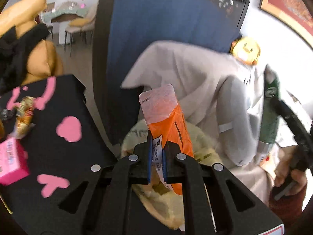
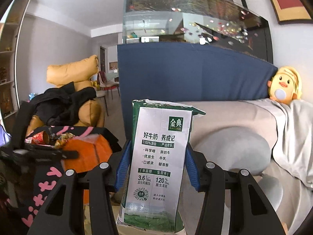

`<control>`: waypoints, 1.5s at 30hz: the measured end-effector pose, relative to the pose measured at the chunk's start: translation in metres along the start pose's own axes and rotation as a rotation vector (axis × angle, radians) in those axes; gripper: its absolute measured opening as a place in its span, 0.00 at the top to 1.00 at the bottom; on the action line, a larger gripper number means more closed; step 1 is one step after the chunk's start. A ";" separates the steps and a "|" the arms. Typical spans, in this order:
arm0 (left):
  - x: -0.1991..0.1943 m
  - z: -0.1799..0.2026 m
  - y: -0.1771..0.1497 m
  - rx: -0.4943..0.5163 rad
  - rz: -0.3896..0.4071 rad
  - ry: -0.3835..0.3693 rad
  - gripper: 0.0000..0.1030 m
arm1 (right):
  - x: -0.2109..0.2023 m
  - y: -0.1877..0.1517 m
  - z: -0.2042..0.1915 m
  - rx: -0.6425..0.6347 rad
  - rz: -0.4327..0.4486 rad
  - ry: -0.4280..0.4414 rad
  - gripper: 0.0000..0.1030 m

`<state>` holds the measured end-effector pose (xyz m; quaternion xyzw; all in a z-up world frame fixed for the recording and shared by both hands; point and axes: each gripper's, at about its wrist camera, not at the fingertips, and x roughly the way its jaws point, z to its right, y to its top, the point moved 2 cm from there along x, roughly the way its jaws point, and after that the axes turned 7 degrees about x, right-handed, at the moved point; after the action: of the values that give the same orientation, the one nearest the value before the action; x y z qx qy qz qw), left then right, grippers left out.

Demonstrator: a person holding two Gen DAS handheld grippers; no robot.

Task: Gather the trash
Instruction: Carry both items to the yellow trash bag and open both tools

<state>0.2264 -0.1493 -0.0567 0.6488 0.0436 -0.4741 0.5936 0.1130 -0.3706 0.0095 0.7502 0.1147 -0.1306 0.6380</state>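
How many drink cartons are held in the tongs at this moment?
2. The orange carton is pinched in the left tongs; the green milk carton is in the right tongs.

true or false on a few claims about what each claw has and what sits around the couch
1. The left claw is shut on an orange packet. True.
2. The right claw is empty. False: it grips a green and white milk carton.
3. The milk carton is held upright. True.
4. A yellow duck plush lies on the floor. False: it sits on the couch back, against the blue panel.
5. The black bag has pink marks. True.
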 end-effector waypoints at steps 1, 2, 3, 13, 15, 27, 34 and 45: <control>0.011 0.002 -0.001 0.000 -0.014 -0.002 0.93 | 0.006 -0.003 0.002 0.002 -0.011 -0.002 0.53; 0.022 0.003 -0.002 0.001 -0.028 -0.004 0.93 | 0.008 -0.006 0.003 0.003 -0.018 -0.002 0.53; 0.036 0.004 -0.003 0.005 -0.043 -0.003 0.93 | 0.012 -0.008 0.004 0.005 -0.026 -0.002 0.53; 0.094 0.011 -0.046 0.025 -0.193 -0.002 0.92 | 0.040 -0.027 -0.010 -0.005 -0.081 0.036 0.53; 0.089 0.010 -0.048 0.026 -0.192 -0.005 0.92 | 0.044 -0.029 -0.013 -0.001 -0.087 0.046 0.53; 0.044 0.000 -0.045 0.008 -0.140 0.014 0.63 | 0.053 -0.033 -0.039 -0.042 -0.049 0.101 0.53; -0.011 -0.039 -0.046 -0.057 -0.069 0.090 0.58 | 0.066 -0.046 -0.062 -0.136 0.043 0.169 0.52; -0.062 -0.096 -0.088 -0.151 -0.044 0.142 0.57 | 0.101 -0.100 -0.067 -0.171 -0.244 0.130 0.42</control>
<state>0.1924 -0.0141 -0.0947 0.6332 0.1351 -0.4351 0.6257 0.1776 -0.2881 -0.1074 0.6807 0.2566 -0.1479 0.6700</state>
